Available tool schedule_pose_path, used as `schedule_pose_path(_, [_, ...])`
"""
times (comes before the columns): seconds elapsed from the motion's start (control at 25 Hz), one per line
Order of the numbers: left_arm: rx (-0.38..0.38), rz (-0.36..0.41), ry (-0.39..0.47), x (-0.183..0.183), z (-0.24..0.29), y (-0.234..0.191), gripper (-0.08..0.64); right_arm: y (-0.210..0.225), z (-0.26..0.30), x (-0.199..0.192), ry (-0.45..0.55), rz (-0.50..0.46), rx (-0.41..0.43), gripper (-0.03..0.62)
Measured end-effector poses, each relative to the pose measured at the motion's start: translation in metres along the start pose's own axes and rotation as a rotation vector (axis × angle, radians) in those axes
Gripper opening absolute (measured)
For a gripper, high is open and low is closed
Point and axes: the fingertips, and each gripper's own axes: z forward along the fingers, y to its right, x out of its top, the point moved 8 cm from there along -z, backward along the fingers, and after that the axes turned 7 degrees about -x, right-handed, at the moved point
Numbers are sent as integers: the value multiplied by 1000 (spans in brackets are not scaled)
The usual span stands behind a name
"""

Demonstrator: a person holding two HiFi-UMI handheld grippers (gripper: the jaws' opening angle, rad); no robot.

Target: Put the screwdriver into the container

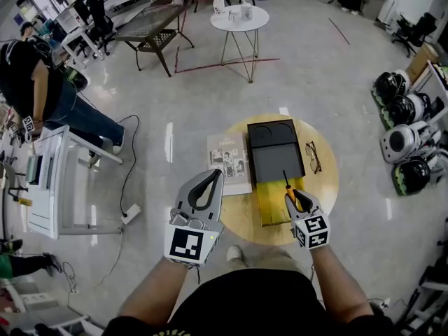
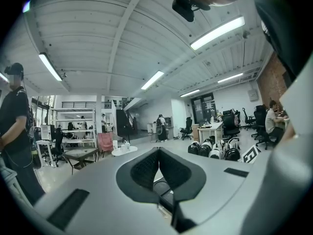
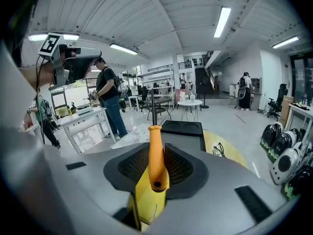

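My right gripper (image 1: 297, 198) is shut on an orange-handled screwdriver (image 1: 288, 191), whose dark shaft points away over the black container (image 1: 275, 151). In the right gripper view the screwdriver handle (image 3: 156, 153) stands between the pads, with the black container (image 3: 182, 129) just beyond and a yellow box (image 3: 145, 199) under the jaws. The yellow box (image 1: 271, 203) lies on the round wooden table (image 1: 327, 180), in front of the black container. My left gripper (image 1: 207, 185) is shut with nothing in it, held left of the table; in the left gripper view its pads (image 2: 159, 164) meet.
A magazine (image 1: 229, 161) lies on the table's left side and a pair of glasses (image 1: 313, 156) on its right. A white side table (image 1: 239, 19) stands farther off. Helmets (image 1: 404, 142) line the right. A person (image 1: 42, 89) stands by a white desk (image 1: 59, 180) at left.
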Motion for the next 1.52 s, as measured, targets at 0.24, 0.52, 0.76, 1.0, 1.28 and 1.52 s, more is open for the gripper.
schedule_pose_path(0.24, [3, -3, -7, -1, 3, -2, 17, 1, 11, -12, -40, -8, 2, 115])
schedule_pose_path(0.52, [-15, 1, -5, -5, 12, 5, 17, 10, 20, -30, -78, 17, -8, 115])
schedule_pose_path(0.76, [-41, 11, -1, -5, 24, 13, 17, 17, 27, -47, -118, 27, -18, 115])
schedule_pose_path(1.0, [-48, 9, 0, -5, 29, 15, 17, 21, 35, -58, -150, 47, -23, 115])
schedule_pose_path(1.28, [-52, 9, 1, -3, 30, 14, 17, 23, 40, -72, -213, 51, -31, 115])
schedule_pose_path(1.52, [-56, 10, -10, -8, 27, 14, 17, 23, 46, -84, -257, 40, -27, 115])
